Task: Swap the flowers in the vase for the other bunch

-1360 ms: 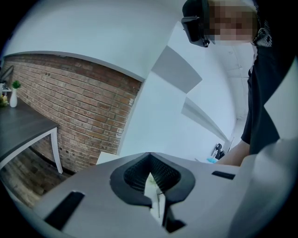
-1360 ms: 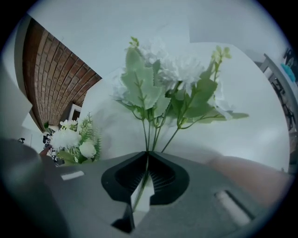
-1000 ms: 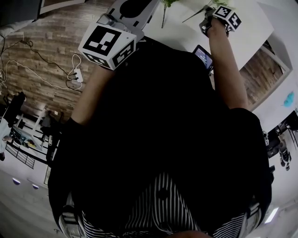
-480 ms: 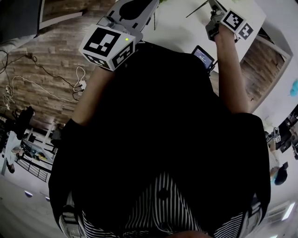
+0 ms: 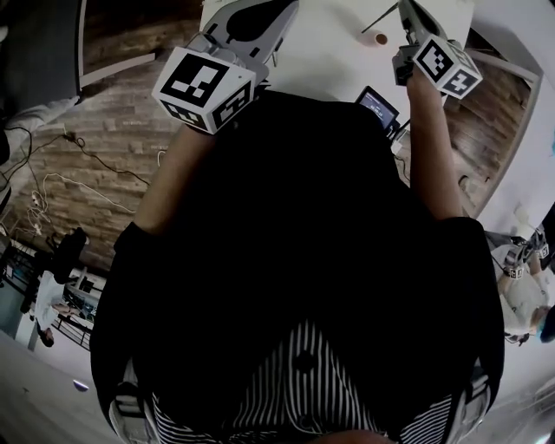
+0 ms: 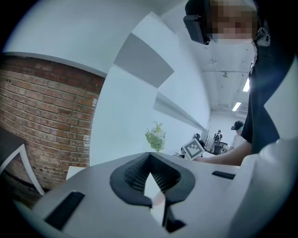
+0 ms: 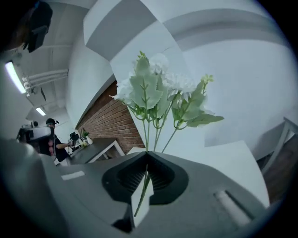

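My right gripper point(image 7: 148, 153) is shut on the thin green stems of a bunch of white flowers point(image 7: 158, 88) with green leaves, held upright in the air. From the left gripper view the same bunch point(image 6: 156, 136) shows in the distance above the right gripper's marker cube point(image 6: 193, 148). In the head view only one stem point(image 5: 380, 17) shows beside the right gripper point(image 5: 408, 10) at the top edge. My left gripper point(image 6: 150, 154) has its jaws together with nothing in them, and it sits over the white table's near edge point(image 5: 251, 17). No vase is clearly in view.
A small round tan thing point(image 5: 379, 38) sits on the white table point(image 5: 329, 52) near the right gripper. A phone-like device point(image 5: 379, 106) hangs at the person's chest. Brick wall point(image 6: 42, 116) stands to the left, and people stand far back in the room point(image 6: 237, 132).
The right gripper has risen with the bunch and rolled, so the blooms have left the top of the head view. The left gripper has shifted slightly up and forward.
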A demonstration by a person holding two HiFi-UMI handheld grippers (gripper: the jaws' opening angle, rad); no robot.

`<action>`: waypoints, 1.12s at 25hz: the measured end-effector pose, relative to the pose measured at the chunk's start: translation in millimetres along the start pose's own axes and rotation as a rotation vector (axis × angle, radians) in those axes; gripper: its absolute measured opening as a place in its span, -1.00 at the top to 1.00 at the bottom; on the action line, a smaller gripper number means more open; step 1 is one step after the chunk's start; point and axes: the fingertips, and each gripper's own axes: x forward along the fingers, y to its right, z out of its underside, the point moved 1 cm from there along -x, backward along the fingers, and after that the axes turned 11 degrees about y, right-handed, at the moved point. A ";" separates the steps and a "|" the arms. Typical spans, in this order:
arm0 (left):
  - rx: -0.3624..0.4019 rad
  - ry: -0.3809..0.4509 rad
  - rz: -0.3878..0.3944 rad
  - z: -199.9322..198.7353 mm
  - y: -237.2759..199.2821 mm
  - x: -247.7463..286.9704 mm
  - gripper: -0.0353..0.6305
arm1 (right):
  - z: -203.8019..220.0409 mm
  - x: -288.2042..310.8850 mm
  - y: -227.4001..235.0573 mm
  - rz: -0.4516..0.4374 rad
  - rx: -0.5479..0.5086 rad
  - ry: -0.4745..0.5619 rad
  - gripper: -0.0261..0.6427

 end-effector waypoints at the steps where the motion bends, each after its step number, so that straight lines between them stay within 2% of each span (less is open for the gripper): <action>1: 0.004 -0.004 0.010 0.8 5.1 4.1 0.88 | -3.6 -6.1 8.3 0.016 -0.028 0.024 0.90; 5: 0.018 -0.024 0.040 4.4 23.5 13.4 0.88 | -5.6 -26.4 36.0 0.069 -0.112 0.086 0.90; 11: 0.032 -0.033 0.040 4.9 28.4 12.4 0.88 | 32.1 -34.8 42.6 0.110 -0.238 0.081 0.89; 19: 0.029 -0.037 0.040 8.5 29.8 11.0 0.88 | 83.1 -30.2 28.5 0.030 -0.281 0.005 0.89; 20: 0.029 -0.035 0.041 8.1 30.0 9.5 0.88 | 86.0 -30.9 24.9 0.020 -0.287 -0.008 0.85; 23: 0.026 -0.028 0.045 5.5 29.9 6.1 0.88 | 93.5 -34.6 11.7 -0.007 -0.281 -0.048 0.43; 28: 0.012 -0.024 0.077 8.8 30.4 11.7 0.88 | 98.3 -43.5 1.8 -0.022 -0.252 -0.085 0.40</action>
